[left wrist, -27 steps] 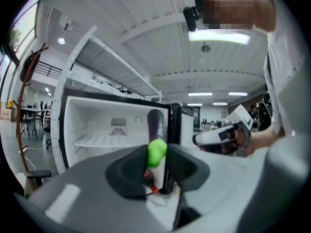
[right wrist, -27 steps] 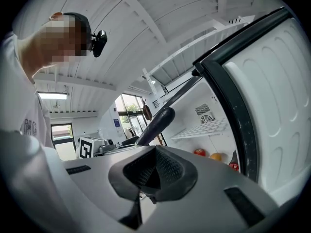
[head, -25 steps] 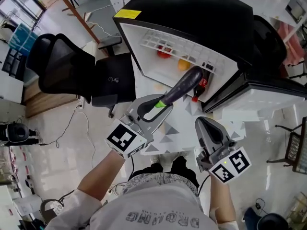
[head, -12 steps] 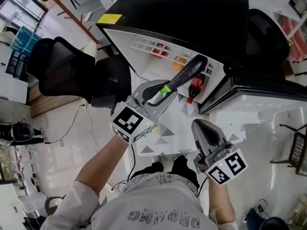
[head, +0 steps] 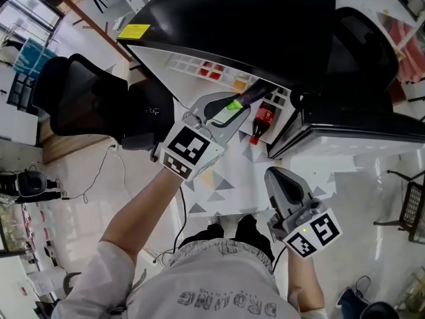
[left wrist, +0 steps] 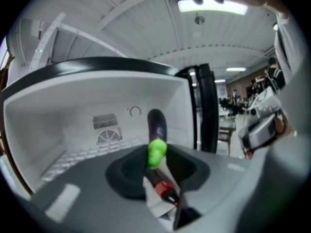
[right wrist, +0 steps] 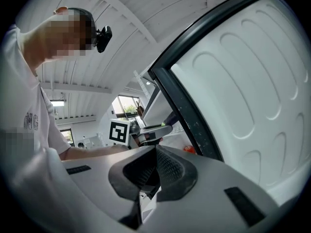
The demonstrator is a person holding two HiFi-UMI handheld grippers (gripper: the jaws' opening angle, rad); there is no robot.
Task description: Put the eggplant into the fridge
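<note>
Bright, even light fills the room: the ceiling strip light [left wrist: 214,6] blazes white in the left gripper view and the window [right wrist: 127,106] blows out in the right one. From the head view the fridge [head: 265,18] shows its black top as a near-featureless slab. Both gripper views bend hard toward dark rounded corners, and up close the eggplant [left wrist: 156,123] goes soft and smeary.

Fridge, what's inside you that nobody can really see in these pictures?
- Eggplant, far end: head view, tucked under the fridge and its black top.
- Small red thing on the shelf: head view, too small to name.
- Fridge's inside: right gripper view, the open door blocks most of it.
</note>
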